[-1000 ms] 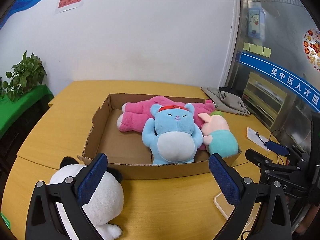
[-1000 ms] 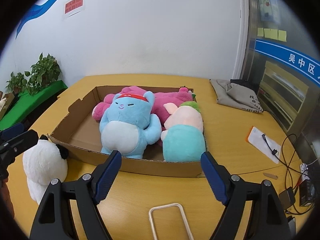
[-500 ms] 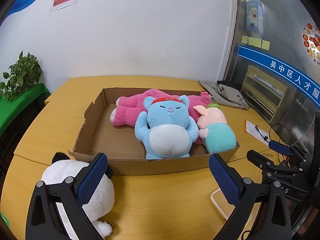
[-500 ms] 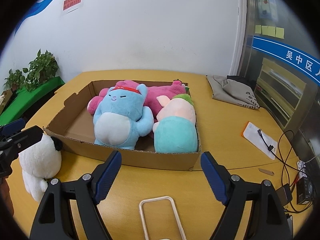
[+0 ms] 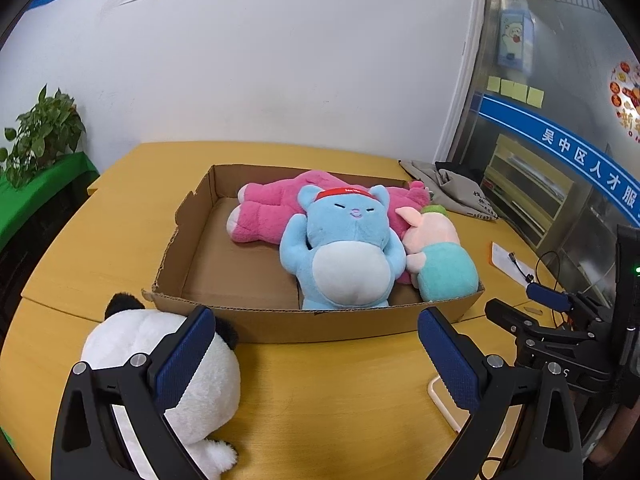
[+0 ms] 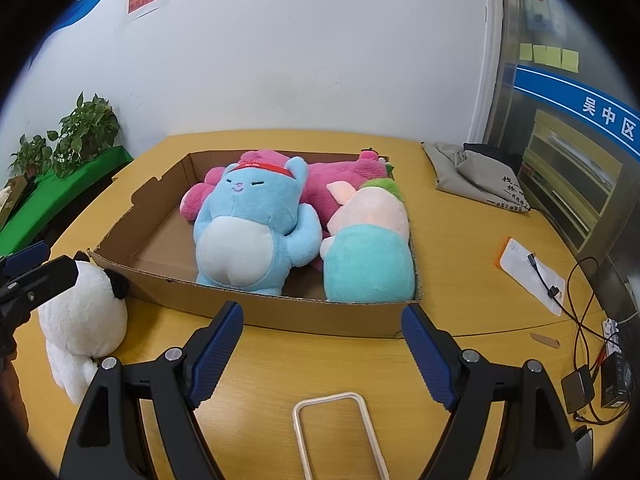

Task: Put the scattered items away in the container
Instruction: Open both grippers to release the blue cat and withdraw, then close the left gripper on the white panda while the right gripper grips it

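1 panda (image 5: pixel 160 368) beside left gripper (image 5: pixel 316 356).

Panda plush (image 5: pixel 160 364) (white, black ears) lies outside cardboard box (image 5: pixel 320 322).

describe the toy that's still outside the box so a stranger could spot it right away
Find the cardboard box of plush toys on the yellow table. Just outside its near left corner sits the panda plush, white with black ears, the only toy not in the box.

Both views are evenly and brightly lit from overhead; soft shadows are cast, edges are bowed by fisheye distortion, corners vignetted black.
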